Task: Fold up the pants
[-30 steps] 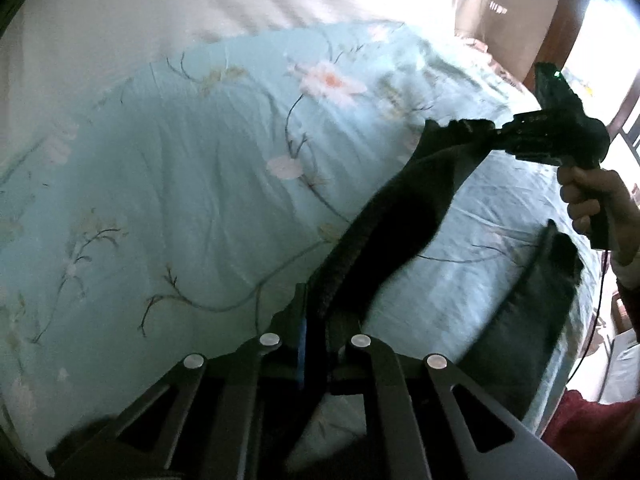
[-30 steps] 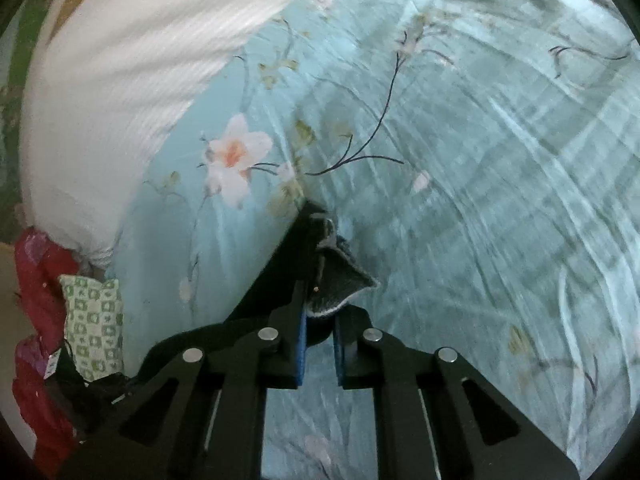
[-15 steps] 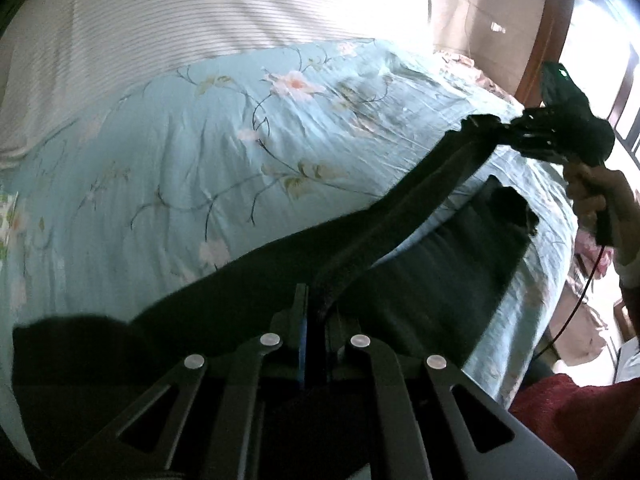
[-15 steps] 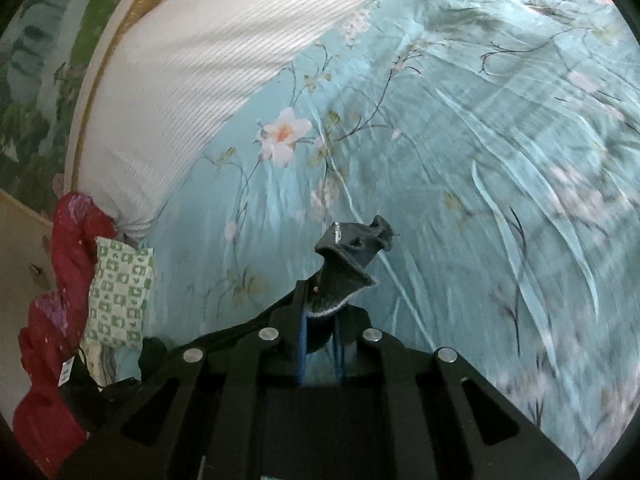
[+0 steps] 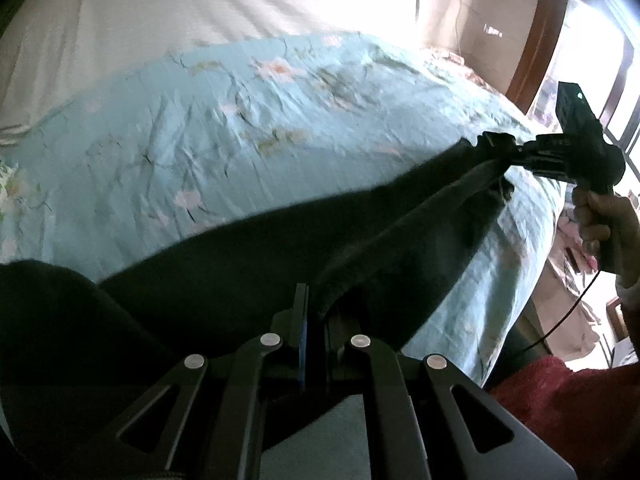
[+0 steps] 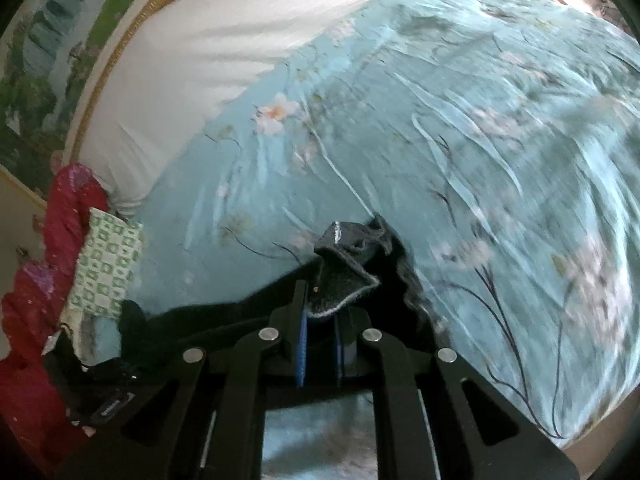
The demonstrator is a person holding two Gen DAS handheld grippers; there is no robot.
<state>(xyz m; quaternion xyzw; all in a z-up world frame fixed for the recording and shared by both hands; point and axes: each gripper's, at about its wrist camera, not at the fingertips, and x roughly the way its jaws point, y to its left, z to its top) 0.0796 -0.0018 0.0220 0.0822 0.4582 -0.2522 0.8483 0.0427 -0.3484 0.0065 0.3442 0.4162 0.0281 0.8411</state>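
Clamped in left hand-held gripper [image 5: 316, 320]: one edge of dark pants [image 5: 248, 264], spread over the floral bed [image 5: 168, 136]. Stretched taut to right hand-held gripper [image 6: 322, 320], likewise pinching a bunched corner just above the sheet.

A wide bed under a pale blue flowered sheet [image 5: 248, 128] meets a white striped mattress [image 5: 200, 8], with a bright, dark-wood-framed window [image 5: 592, 64] and what seems a gold-framed landscape mural [image 6: 48, 48].
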